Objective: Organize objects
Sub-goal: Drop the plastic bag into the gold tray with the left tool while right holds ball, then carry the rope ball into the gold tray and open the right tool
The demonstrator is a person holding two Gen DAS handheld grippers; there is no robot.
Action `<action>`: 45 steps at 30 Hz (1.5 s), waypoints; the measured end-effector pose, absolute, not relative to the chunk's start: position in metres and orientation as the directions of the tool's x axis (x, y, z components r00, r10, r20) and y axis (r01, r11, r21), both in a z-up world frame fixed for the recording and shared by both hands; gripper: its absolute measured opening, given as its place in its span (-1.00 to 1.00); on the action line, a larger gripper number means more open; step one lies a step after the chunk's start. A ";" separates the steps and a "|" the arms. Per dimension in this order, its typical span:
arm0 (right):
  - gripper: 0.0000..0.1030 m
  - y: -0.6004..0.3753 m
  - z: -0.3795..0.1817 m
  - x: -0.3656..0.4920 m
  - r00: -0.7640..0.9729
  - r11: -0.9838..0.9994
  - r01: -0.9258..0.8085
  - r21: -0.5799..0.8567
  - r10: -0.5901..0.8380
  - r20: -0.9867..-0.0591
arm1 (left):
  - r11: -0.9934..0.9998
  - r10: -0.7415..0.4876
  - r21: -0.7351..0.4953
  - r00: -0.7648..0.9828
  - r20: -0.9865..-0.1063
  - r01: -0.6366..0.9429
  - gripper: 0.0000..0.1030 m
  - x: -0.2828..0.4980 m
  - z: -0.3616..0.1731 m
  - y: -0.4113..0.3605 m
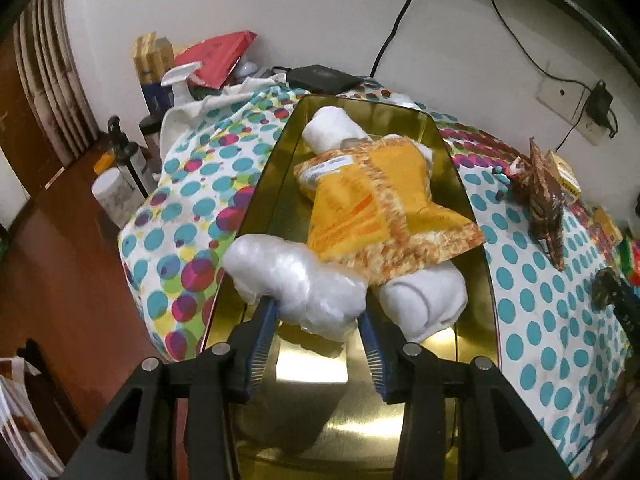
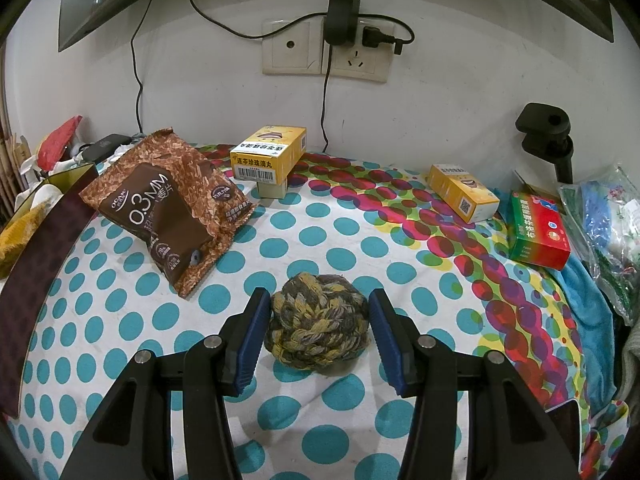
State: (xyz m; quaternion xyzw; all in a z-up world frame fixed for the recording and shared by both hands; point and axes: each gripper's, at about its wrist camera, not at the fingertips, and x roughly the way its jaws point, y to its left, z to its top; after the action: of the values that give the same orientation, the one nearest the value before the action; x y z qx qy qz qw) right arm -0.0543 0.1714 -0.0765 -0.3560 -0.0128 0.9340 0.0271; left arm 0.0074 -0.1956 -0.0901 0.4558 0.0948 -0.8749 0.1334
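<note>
Polka-dot tablecloth (image 2: 120, 320): the right gripper (image 2: 320, 300) is wide around a grey-yellow rope ball (image 2: 318, 322), not touching; the left gripper (image 1: 316, 308) clamps a crinkly white plastic bundle (image 1: 296, 280) over the gold tin (image 1: 476, 240).

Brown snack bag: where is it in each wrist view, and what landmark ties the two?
Left wrist: brown snack bag at right edge, on the dotted cloth, right of the gold tin.
Right wrist: brown snack bag left of centre, beyond the fingers.
Shared landmark: wall socket.

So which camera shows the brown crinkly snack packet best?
The right wrist view: the brown crinkly snack packet faces it, its printing readable. The left wrist view shows the packet only edge-on, far right.
</note>
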 end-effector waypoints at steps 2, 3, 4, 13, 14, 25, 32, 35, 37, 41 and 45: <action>-0.06 0.168 -0.077 -0.054 -0.745 -0.998 -0.042 -0.044 0.061 -0.664 | -0.946 -0.137 -0.054 -0.543 -0.828 0.321 -0.14 0.012 -0.091 -0.197; -0.06 0.169 -0.077 -0.054 -0.745 -0.998 -0.042 -0.048 0.064 -0.664 | -0.947 -0.133 -0.056 -0.541 -0.831 0.318 -0.12 0.013 -0.092 -0.197; -0.06 0.169 -0.077 -0.055 -0.745 -0.998 -0.042 -0.051 0.066 -0.664 | -0.947 -0.132 -0.056 -0.540 -0.831 0.317 -0.11 0.015 -0.092 -0.197; -0.06 0.167 -0.078 -0.054 -0.746 -0.997 -0.044 -0.058 0.071 -0.662 | -0.960 -0.135 -0.030 -0.551 -0.823 0.279 0.01 0.024 -0.087 -0.189; -0.07 0.163 -0.078 -0.054 -0.746 -0.997 -0.046 -0.059 0.073 -0.662 | -0.961 -0.147 -0.017 -0.556 -0.818 0.278 0.01 0.026 -0.085 -0.187; -0.07 0.174 -0.070 -0.043 -0.792 -0.997 -0.047 -0.059 0.073 -0.606 | -0.972 -0.132 -0.019 -0.612 -0.780 0.235 0.01 0.043 -0.069 -0.185; -0.07 0.146 -0.034 -0.029 -0.811 -0.998 0.053 0.035 -0.064 -0.581 | -0.970 -0.149 -0.019 -0.659 -0.737 0.242 0.01 0.064 -0.047 -0.201; -0.07 0.122 -0.016 -0.018 -0.802 -0.984 0.151 0.093 -0.177 -0.571 | -0.967 -0.130 -0.057 -0.672 -0.729 0.249 0.01 0.070 -0.040 -0.210; -0.07 0.101 -0.007 -0.010 -0.781 -0.965 0.230 0.127 -0.261 -0.567 | -0.964 -0.126 -0.071 -0.677 -0.725 0.255 0.01 0.073 -0.037 -0.216; -0.07 0.058 -0.003 0.003 -0.719 -0.915 0.378 0.142 -0.386 -0.578 | -0.959 -0.135 -0.079 -0.683 -0.718 0.272 0.01 0.080 -0.035 -0.228; -0.07 0.020 -0.012 0.014 -0.654 -0.869 0.482 0.114 -0.444 -0.612 | -0.953 -0.146 -0.083 -0.682 -0.717 0.292 0.01 0.086 -0.037 -0.241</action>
State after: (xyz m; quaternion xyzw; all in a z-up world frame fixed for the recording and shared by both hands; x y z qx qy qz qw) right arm 0.0139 0.0199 -0.0115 -0.3287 -0.0292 0.9090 -0.2546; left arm 0.0862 -0.2413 -0.0367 0.3805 0.0959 -0.9119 0.1200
